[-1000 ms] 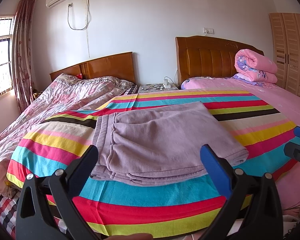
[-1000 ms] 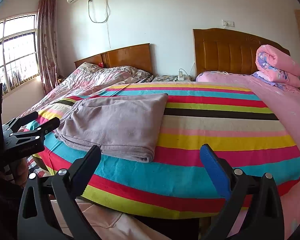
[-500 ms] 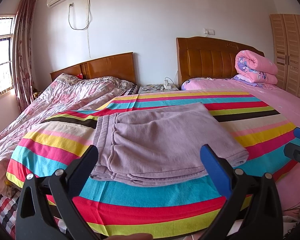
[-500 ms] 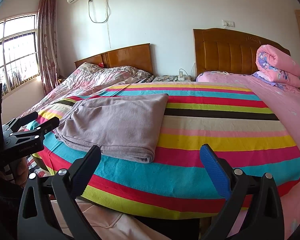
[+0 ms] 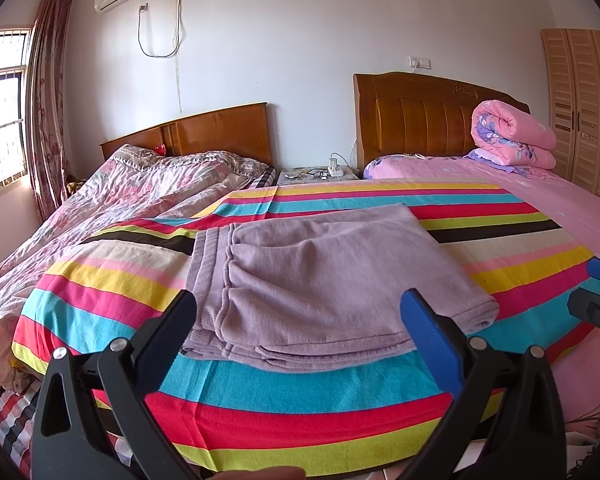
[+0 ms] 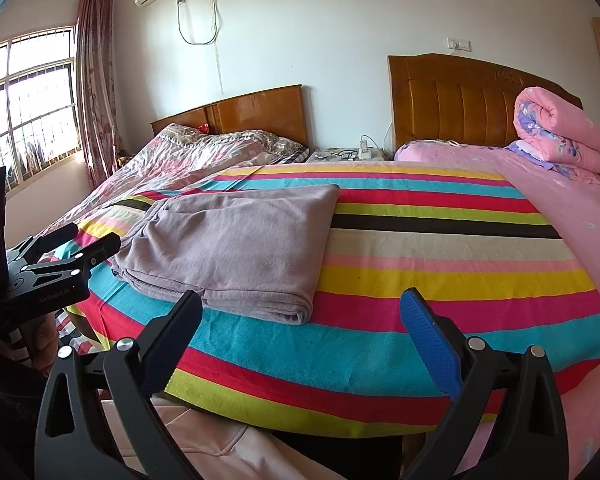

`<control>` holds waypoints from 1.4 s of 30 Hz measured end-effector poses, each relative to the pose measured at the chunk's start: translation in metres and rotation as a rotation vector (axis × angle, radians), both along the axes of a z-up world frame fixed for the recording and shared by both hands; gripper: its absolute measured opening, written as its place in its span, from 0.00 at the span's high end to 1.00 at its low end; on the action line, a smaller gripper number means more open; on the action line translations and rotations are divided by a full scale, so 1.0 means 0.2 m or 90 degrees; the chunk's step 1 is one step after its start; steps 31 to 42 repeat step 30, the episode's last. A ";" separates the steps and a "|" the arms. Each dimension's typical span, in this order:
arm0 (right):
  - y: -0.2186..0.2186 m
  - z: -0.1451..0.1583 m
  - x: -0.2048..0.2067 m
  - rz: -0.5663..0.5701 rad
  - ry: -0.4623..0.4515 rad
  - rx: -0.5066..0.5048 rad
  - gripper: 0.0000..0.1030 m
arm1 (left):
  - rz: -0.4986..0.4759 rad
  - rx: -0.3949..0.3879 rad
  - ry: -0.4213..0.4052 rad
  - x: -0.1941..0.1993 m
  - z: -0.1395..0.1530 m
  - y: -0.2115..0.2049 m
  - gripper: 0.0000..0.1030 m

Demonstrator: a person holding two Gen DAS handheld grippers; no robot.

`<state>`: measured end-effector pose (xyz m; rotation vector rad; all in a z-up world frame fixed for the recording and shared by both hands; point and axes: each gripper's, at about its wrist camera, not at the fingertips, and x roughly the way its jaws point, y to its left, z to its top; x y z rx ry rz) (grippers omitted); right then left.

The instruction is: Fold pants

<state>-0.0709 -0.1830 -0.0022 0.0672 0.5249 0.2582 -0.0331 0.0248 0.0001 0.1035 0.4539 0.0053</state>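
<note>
The lilac pants [image 5: 320,280] lie folded in a flat rectangle on the striped blanket [image 5: 340,392], waistband to the left. They also show in the right wrist view [image 6: 236,244]. My left gripper [image 5: 300,312] is open and empty, held just in front of the pants' near edge without touching them. My right gripper [image 6: 300,312] is open and empty, off the bed's near edge, to the right of the pants. The left gripper [image 6: 80,250] shows at the left of the right wrist view.
A floral quilt [image 5: 112,208] covers the left bed. A rolled pink quilt [image 5: 512,136] sits by the right headboard. A nightstand [image 5: 320,172] with cables stands between the beds. A wardrobe [image 5: 580,108] is at far right.
</note>
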 end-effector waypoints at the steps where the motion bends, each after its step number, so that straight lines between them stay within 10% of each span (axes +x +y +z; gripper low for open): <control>1: 0.00 0.00 0.00 0.000 0.000 0.000 0.07 | 0.000 0.000 0.000 0.00 0.00 0.00 0.01; 42: -0.03 -0.03 0.02 0.004 0.008 0.008 0.07 | 0.036 -0.020 0.010 0.01 -0.02 0.01 0.01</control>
